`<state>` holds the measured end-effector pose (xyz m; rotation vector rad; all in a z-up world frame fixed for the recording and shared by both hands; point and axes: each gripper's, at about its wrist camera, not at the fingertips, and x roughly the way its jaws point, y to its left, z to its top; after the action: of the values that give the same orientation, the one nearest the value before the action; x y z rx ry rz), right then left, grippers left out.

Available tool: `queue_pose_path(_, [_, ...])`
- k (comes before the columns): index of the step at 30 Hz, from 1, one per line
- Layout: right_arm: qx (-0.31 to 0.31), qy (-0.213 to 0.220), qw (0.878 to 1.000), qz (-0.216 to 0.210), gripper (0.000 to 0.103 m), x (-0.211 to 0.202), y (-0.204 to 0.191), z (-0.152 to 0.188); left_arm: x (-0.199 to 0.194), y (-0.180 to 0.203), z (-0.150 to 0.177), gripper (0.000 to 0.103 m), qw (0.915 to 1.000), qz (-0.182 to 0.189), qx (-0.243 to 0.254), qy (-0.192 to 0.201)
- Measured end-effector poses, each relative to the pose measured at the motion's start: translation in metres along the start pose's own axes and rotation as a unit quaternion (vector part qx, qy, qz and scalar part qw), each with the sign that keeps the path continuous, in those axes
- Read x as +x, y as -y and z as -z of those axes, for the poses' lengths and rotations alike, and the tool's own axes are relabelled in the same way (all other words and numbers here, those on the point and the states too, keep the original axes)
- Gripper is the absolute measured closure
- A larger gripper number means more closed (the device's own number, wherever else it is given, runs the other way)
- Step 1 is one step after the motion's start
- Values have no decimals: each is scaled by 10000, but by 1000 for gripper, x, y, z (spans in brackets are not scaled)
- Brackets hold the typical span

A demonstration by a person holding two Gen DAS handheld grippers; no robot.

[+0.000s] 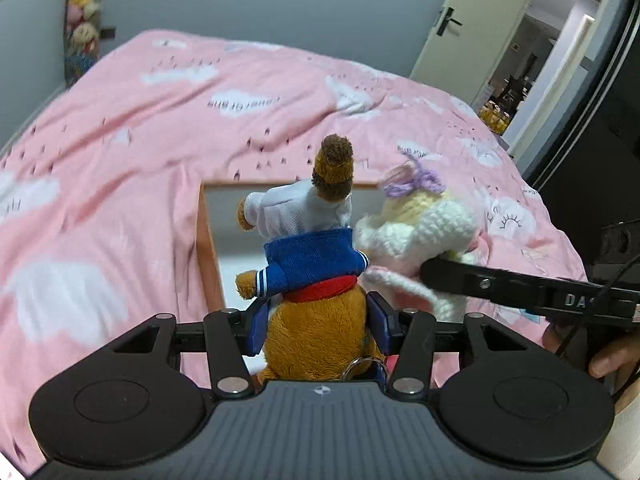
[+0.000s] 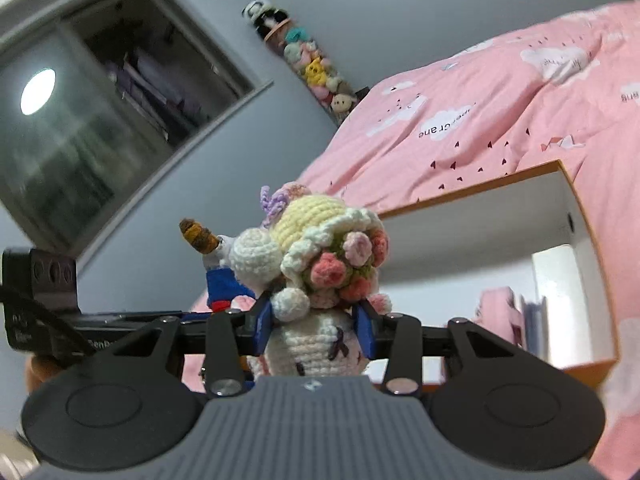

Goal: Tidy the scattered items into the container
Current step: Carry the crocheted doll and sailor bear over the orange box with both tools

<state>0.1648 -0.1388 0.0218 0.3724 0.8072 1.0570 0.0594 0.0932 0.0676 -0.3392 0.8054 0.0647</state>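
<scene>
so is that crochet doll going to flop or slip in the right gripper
Probably soft: the crochet doll is yarn, and the right gripper pinches its body between its pads. Slipping looks unlikely on that nubbly yarn. The big flowered head above the pads may droop or wobble.

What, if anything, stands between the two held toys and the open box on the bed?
Nothing visible. The plush bear in the left gripper and the crochet doll in the right gripper hang beside the open box.

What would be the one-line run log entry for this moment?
left gripper: shut on brown plush bear | right gripper: shut on crocheted doll | white box: on bed, toys not yet in
</scene>
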Motion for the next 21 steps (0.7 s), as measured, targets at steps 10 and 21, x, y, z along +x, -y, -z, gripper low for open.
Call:
queue_pose_path(10, [668, -675, 9953, 181, 58, 63, 45, -7, 63, -4, -18, 45, 9915, -654, 644, -927])
queue_pose_path(21, [313, -1366, 9887, 526, 58, 91, 61, -9, 100, 0, -10, 45, 9808, -848, 1087, -1380])
